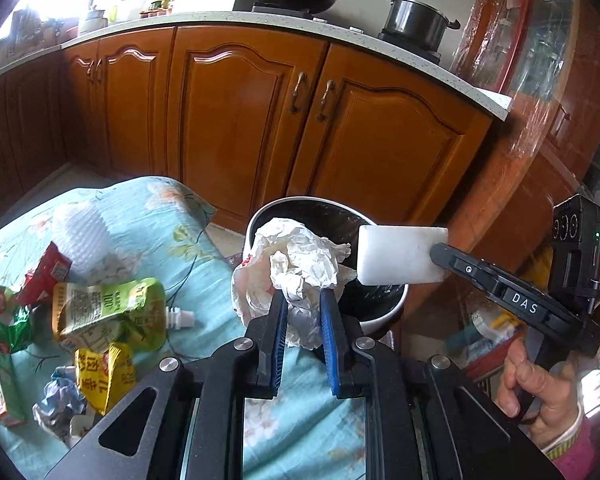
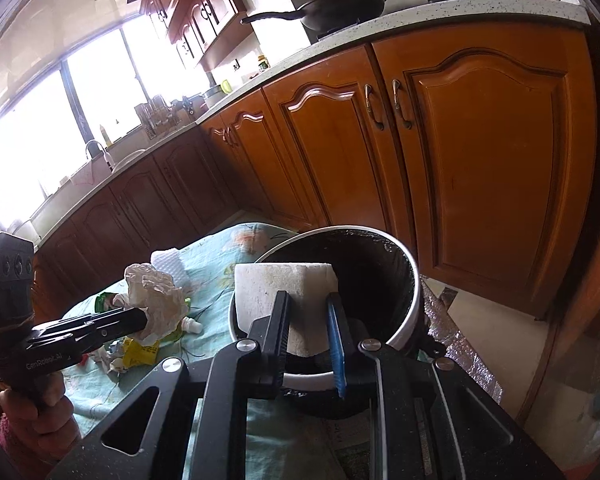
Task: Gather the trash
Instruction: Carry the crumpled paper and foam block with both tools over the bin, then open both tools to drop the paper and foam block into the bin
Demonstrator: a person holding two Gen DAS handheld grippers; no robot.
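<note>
My left gripper (image 1: 303,300) is shut on a crumpled white paper wad (image 1: 300,256) and holds it over the near rim of the white trash bin (image 1: 380,318), which has a black liner. My right gripper (image 2: 308,312) is shut on a white foam block (image 2: 288,280) and holds it above the bin's mouth (image 2: 416,280). The foam block also shows in the left wrist view (image 1: 400,254), with the right gripper (image 1: 440,258) reaching in from the right. The left gripper (image 2: 144,318) with the paper wad (image 2: 156,296) shows at the left of the right wrist view.
A table with a light blue floral cloth (image 1: 148,216) holds more trash: a green juice pouch (image 1: 108,308), a yellow wrapper (image 1: 104,376), a red wrapper (image 1: 46,272), white foam wrap (image 1: 84,236) and crumpled foil (image 1: 56,404). Wooden kitchen cabinets (image 1: 228,112) stand behind the bin.
</note>
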